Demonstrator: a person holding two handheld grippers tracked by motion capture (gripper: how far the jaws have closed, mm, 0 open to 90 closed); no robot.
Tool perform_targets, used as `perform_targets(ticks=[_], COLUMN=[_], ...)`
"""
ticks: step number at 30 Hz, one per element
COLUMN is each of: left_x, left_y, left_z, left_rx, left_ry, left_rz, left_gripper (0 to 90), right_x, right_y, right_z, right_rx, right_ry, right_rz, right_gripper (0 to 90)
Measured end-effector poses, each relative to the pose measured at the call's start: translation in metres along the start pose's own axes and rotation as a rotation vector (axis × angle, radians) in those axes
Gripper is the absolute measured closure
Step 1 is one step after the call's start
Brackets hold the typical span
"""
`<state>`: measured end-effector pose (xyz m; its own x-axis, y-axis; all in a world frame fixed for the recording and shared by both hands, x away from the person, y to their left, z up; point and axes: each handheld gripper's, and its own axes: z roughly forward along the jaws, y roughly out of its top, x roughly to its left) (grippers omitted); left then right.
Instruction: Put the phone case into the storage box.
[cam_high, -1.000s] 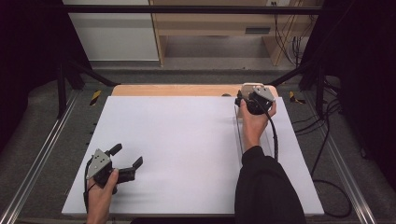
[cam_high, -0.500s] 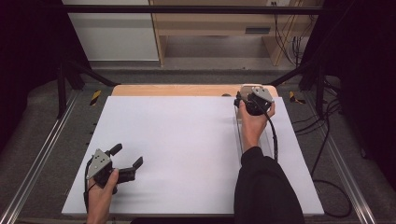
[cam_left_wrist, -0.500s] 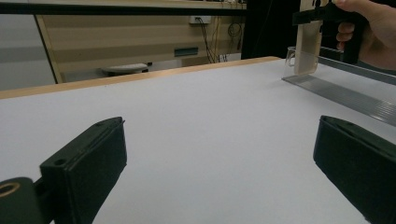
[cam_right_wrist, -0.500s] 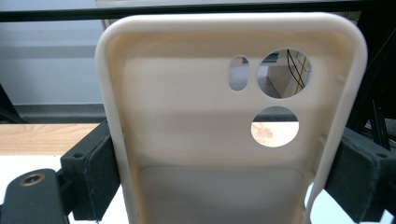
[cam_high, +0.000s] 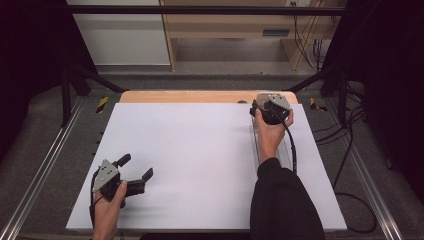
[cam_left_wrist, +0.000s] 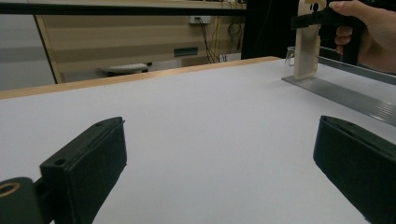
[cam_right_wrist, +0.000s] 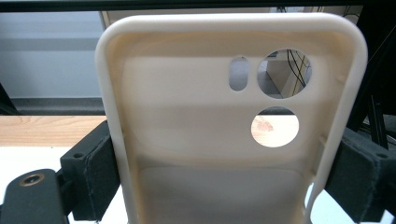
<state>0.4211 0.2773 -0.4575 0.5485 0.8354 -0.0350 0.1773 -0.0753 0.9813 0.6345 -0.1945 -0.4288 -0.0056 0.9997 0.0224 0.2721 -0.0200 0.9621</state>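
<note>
High view: right gripper (cam_high: 270, 107) sits at the far right corner of the white table (cam_high: 200, 165), above the far end of a clear rack (cam_high: 256, 145) that runs near-to-far along the right side. Left gripper (cam_high: 134, 173) rests at the near left, jaws spread, nothing between them, well apart from the rack. The right hand is clearly the nearer one to the work; the case itself is too small to make out here.

Left gripper view: jaws wide apart over bare table. Far right, the cream phone case (cam_left_wrist: 308, 37) stands upright, long axis vertical, its lower end in or just above the rack (cam_left_wrist: 345, 95); cannot tell if it touches. The right gripper (cam_left_wrist: 327, 21) pinches it near the top.

Right gripper view: jaws pressed on the two long edges of the phone case (cam_right_wrist: 205, 140), hollow inner side facing the camera, camera cut-outs at the upper right. Case upright. Nothing seems to block a straight lift or a push down.
</note>
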Motion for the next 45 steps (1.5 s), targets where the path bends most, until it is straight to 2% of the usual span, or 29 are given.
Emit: perform_targets(ticks=[45], left_x=[-0.0003], left_y=[0.0001], left_z=[0.0003], left_rx=[0.001], left_ry=[-0.004], left_rz=[0.002], left_gripper=[2.1], right_x=[0.0025], right_y=[-0.0015], right_z=[0.0036], right_rx=[0.028], right_ry=[-0.005], right_rz=[-0.017], right_gripper=[10.3])
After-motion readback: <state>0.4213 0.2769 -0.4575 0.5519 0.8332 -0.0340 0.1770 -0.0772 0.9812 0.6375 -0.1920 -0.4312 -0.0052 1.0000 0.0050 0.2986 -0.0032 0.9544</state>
